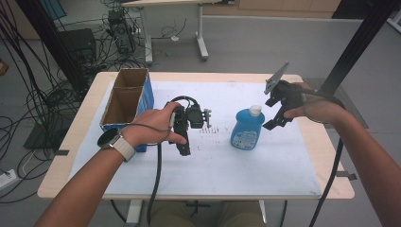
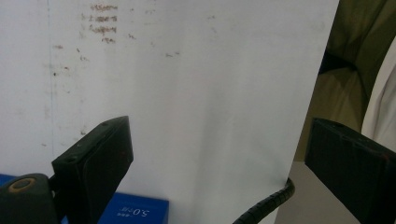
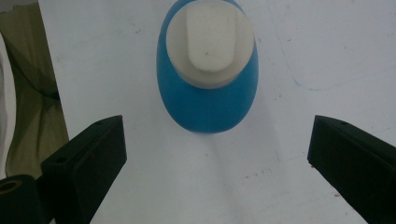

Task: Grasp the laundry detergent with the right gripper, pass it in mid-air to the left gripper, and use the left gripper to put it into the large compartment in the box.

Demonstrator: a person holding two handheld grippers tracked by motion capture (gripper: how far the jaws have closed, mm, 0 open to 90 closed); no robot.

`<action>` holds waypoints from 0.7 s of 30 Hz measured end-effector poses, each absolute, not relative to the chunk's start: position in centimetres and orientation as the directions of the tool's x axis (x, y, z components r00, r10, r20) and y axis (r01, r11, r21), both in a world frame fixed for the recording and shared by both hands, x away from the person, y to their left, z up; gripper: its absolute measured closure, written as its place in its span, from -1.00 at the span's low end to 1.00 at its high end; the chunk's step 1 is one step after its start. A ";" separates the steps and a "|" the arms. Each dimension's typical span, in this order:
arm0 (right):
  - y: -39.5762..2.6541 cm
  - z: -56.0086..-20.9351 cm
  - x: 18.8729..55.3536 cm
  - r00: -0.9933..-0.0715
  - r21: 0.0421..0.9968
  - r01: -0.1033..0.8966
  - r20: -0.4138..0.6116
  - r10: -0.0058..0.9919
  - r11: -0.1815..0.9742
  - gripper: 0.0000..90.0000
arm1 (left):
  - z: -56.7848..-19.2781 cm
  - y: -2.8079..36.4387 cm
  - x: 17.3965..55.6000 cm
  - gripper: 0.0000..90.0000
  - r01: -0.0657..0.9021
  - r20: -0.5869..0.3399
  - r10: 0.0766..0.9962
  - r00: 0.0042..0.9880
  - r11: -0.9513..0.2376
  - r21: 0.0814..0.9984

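A blue bottle [image 1: 246, 128] with a white cap [image 1: 255, 110] stands upright on the white sheet [image 1: 265, 161] covering the bench [image 1: 85, 109]; its label is too small to read. In the left gripper view, a blue box edge [image 2: 133, 212] shows the print "5.0". An open blue cardboard box [image 1: 126, 101] with two compartments sits at the bench's left edge; its contents cannot be made out. The left claw [image 1: 183, 144] is open, empty. The right claw [image 1: 276, 120] hovers just beside the bottle, jaws wide apart.
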State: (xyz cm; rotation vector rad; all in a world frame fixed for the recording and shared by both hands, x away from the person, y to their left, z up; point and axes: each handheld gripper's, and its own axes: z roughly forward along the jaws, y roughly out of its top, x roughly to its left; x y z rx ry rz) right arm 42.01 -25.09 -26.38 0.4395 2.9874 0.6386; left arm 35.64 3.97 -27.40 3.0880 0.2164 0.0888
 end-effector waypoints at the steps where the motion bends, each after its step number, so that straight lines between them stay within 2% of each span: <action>1: -25.1 -26.4 42.0 -0.958 0.408 0.264 0.005 0.287 0.874 -0.90 | -27.4 4.0 35.6 -0.82 0.138 0.054 0.141 0.989 -0.989 0.047; 21: -25.4 -27.5 41.6 -0.958 0.440 0.255 -0.003 0.285 0.861 -0.90 | -27.2 3.9 35.4 -0.82 0.145 0.058 0.148 0.987 -0.988 0.058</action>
